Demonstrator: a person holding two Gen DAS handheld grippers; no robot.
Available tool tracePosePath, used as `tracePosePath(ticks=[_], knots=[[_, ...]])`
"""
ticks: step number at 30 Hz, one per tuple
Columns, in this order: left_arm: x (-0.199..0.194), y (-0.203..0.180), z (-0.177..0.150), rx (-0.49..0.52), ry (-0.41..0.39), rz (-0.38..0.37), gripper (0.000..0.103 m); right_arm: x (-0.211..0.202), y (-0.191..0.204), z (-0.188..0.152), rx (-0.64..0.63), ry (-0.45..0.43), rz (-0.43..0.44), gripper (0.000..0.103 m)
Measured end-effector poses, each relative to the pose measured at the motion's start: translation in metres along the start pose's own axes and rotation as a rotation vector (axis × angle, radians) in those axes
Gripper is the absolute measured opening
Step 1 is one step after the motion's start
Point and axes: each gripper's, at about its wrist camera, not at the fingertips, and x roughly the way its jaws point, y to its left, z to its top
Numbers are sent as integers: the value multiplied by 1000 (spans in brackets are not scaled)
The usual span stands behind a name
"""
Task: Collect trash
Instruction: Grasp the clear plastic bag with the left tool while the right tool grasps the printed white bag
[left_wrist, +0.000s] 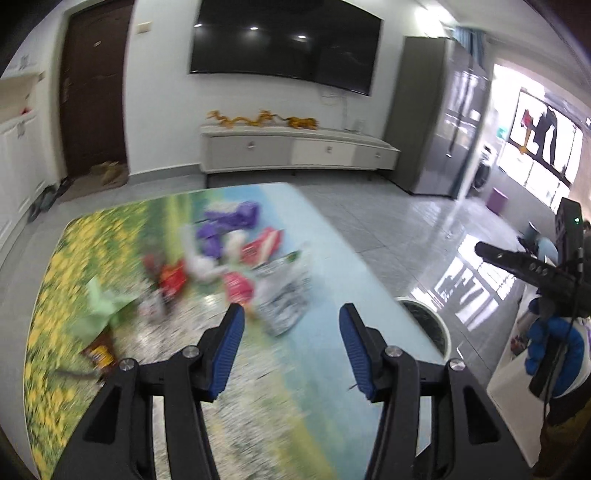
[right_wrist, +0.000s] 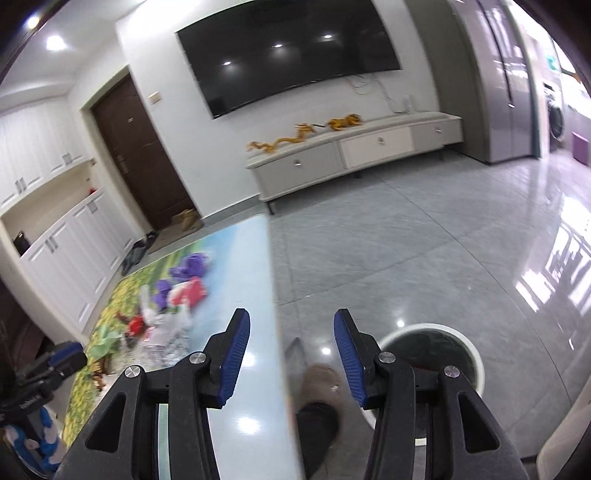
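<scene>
A pile of trash lies on the flower-print table (left_wrist: 314, 369): purple wrappers (left_wrist: 229, 225), a red-and-white packet (left_wrist: 264, 243), a pink packet (left_wrist: 238, 286), a red packet (left_wrist: 171, 278), a silver-clear bag (left_wrist: 284, 299), a green paper (left_wrist: 101, 308) and a brown wrapper (left_wrist: 98, 352). My left gripper (left_wrist: 291, 325) is open and empty, above the table just short of the pile. My right gripper (right_wrist: 291, 332) is open and empty over the table's right edge (right_wrist: 273, 295); the pile (right_wrist: 166, 314) lies to its left. A round white trash bin (right_wrist: 436, 350) with a dark liner stands on the floor below right.
The bin also shows in the left wrist view (left_wrist: 428, 325) by the table's right edge. A slippered foot (right_wrist: 317, 406) stands between table and bin. A low TV cabinet (left_wrist: 295, 147), a TV and a brown door (left_wrist: 92, 92) lie across the tiled floor. White cupboards (right_wrist: 59, 236) stand left.
</scene>
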Motion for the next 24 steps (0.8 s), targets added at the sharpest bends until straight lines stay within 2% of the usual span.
tracePosePath(ticks=[4, 8, 12, 19, 24], knots=[[-18, 52, -27, -65, -11, 27, 51, 11, 35, 4, -56, 17, 29, 51], [-23, 81, -47, -73, -3, 4, 51, 25, 64, 3, -97, 47, 58, 54], [-20, 96, -64, -34, 39, -7, 51, 44, 83, -3, -126, 87, 75, 55], [4, 95, -67, 36, 96, -71, 51, 75, 92, -11, -138, 149, 93, 56], [26, 95, -74, 46, 157, -56, 51, 95, 95, -18, -147, 197, 112, 56]])
